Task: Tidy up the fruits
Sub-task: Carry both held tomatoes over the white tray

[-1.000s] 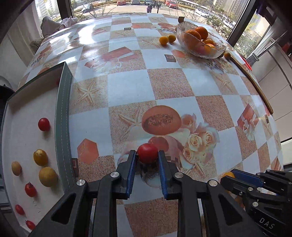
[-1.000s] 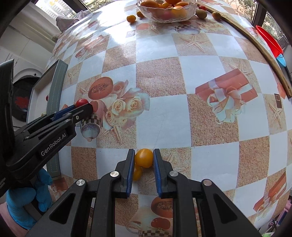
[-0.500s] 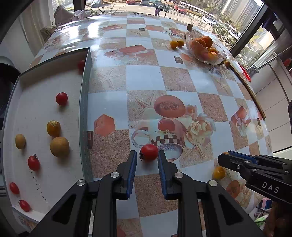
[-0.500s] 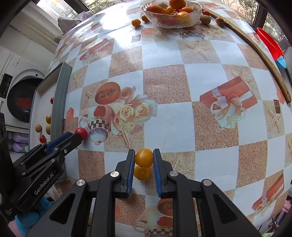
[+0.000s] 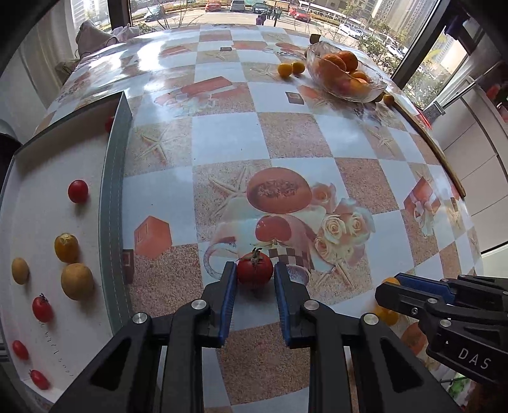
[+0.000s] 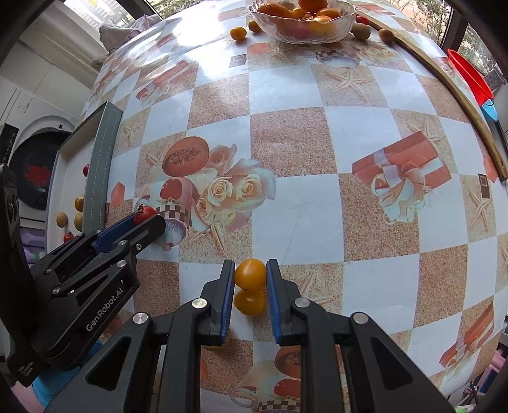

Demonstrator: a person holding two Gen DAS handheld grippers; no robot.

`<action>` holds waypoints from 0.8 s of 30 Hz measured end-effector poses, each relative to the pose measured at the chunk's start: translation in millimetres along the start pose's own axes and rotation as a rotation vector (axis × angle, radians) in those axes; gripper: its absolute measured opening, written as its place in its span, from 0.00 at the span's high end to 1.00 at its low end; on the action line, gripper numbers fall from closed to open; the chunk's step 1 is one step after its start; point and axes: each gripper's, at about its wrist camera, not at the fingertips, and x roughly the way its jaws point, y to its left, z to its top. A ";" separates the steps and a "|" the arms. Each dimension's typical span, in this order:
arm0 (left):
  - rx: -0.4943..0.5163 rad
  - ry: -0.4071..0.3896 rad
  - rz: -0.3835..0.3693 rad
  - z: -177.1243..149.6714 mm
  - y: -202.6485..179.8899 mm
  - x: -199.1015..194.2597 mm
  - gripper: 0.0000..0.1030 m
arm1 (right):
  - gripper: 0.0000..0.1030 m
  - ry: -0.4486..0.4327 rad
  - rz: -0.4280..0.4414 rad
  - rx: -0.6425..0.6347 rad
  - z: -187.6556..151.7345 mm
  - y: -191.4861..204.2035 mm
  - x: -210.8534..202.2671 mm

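My left gripper (image 5: 255, 273) is shut on a red tomato (image 5: 254, 269) and holds it above the tablecloth; it also shows in the right wrist view (image 6: 144, 215). My right gripper (image 6: 250, 274) is shut on a yellow tomato (image 6: 250, 274), held above a second yellow tomato (image 6: 249, 302) on the table. A white tray (image 5: 47, 165) at the left holds several red tomatoes and yellow fruits (image 5: 77, 281). A glass bowl (image 5: 346, 77) of oranges stands at the far right.
Two small yellow fruits (image 5: 289, 68) lie beside the bowl. More small fruits (image 6: 362, 30) lie behind it. A wooden edge strip (image 6: 460, 101) and a red utensil (image 6: 470, 76) run along the table's right side. A washing machine (image 6: 31, 171) stands at the left.
Both grippers have moved forward over the table with their fruits held. The tray has slid left in the left wrist view, and the left gripper appears closer in the right wrist view.
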 end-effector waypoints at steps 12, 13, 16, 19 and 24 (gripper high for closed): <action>-0.090 -0.043 -0.034 0.9 23.4 -32.1 0.78 | 0.79 -0.028 0.022 -0.015 7.7 4.8 -13.1; -0.092 -0.048 -0.033 2.1 25.5 -35.4 0.78 | 0.79 -0.029 0.023 -0.020 8.8 6.7 -13.7; -0.104 -0.066 -0.029 3.0 31.3 -45.4 0.78 | 0.79 -0.033 0.029 -0.039 13.2 14.1 -15.2; -0.120 -0.086 -0.020 3.5 40.4 -55.7 0.78 | 0.79 -0.035 0.039 -0.056 17.7 24.0 -15.5; -0.154 -0.114 0.008 3.0 61.4 -70.0 0.78 | 0.79 -0.040 0.054 -0.107 25.1 50.4 -13.3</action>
